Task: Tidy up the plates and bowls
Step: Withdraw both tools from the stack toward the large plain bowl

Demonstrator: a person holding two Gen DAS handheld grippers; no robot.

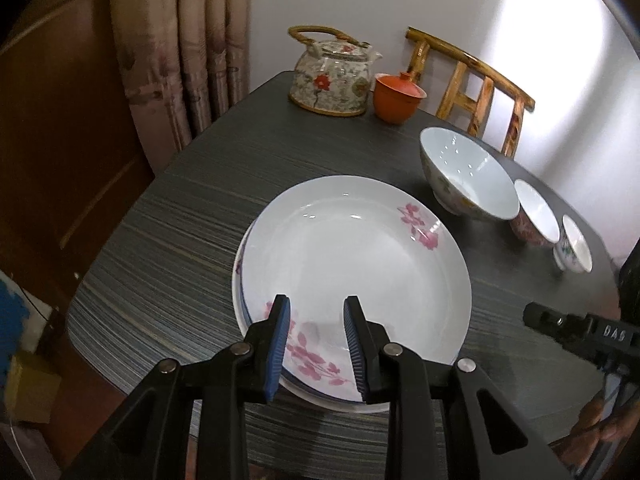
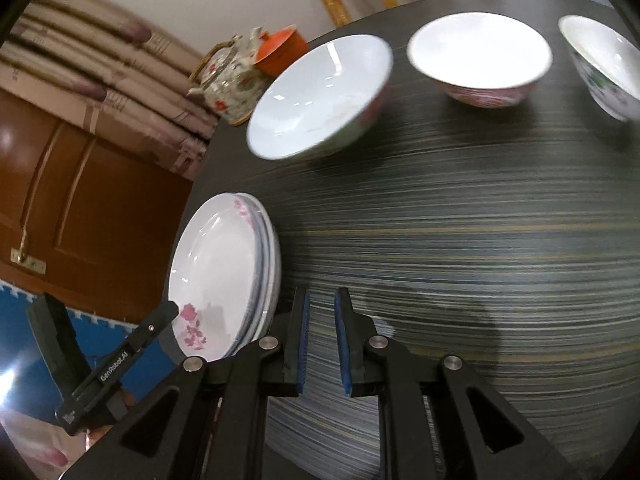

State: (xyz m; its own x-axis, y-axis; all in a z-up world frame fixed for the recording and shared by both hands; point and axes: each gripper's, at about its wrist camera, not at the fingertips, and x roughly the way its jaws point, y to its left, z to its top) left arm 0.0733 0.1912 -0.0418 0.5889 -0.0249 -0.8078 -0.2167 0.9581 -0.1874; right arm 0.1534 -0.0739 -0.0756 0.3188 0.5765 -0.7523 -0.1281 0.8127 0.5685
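A stack of white plates with pink flowers (image 1: 352, 276) lies on the dark striped table (image 1: 192, 208). My left gripper (image 1: 316, 308) is open just above the near rim of the top plate, holding nothing. Three bowls stand in a row to the right: a large one (image 1: 468, 176), a middle one (image 1: 534, 216) and a small one (image 1: 574, 250). In the right wrist view the plate stack (image 2: 224, 276) is at the left, and the bowls (image 2: 320, 96) (image 2: 480, 60) (image 2: 604, 64) are ahead. My right gripper (image 2: 322, 308) is slightly open and empty over bare table.
A flowered teapot (image 1: 332, 76) and an orange lidded cup (image 1: 396, 98) stand at the table's far edge. A bamboo chair (image 1: 476, 88) is behind the table. Curtains (image 1: 180, 52) and a brown door (image 1: 60, 140) are at the left.
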